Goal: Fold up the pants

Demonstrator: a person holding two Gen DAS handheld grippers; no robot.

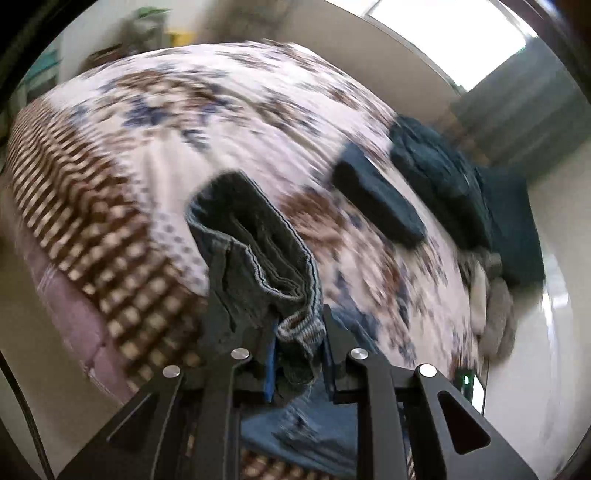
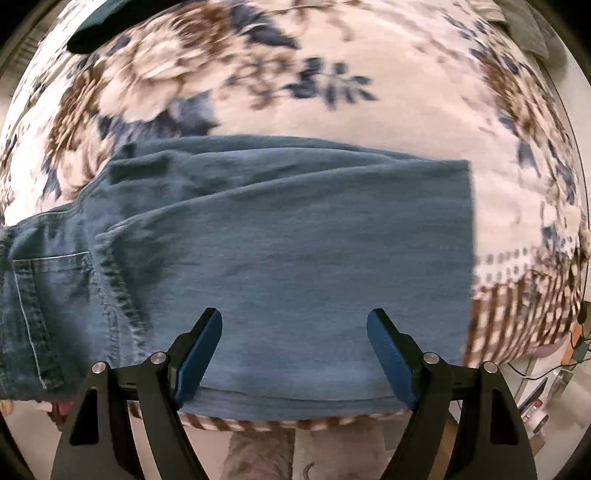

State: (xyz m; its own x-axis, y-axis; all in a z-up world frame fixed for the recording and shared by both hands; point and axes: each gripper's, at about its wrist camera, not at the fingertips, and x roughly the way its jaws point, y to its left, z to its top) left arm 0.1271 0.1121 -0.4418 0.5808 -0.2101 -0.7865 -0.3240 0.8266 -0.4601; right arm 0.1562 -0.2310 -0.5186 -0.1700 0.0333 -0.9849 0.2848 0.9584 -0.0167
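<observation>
Blue jeans (image 2: 280, 236) lie folded across a floral bedspread (image 2: 369, 66) near the bed's front edge, with a back pocket (image 2: 40, 302) at the left. My right gripper (image 2: 295, 332) is open just above the jeans, one finger on each side of the folded legs. My left gripper (image 1: 299, 332) is shut on the bunched waistband of the jeans (image 1: 258, 251) and holds it up above the bed. More denim hangs below the left fingers.
Dark folded clothes (image 1: 376, 199) and a dark pile (image 1: 439, 173) lie on the bed's far right, with grey items (image 1: 495, 314) beside them. The bed edge with its brown checked border (image 2: 517, 314) runs close in front. A dark garment (image 2: 96, 33) lies top left.
</observation>
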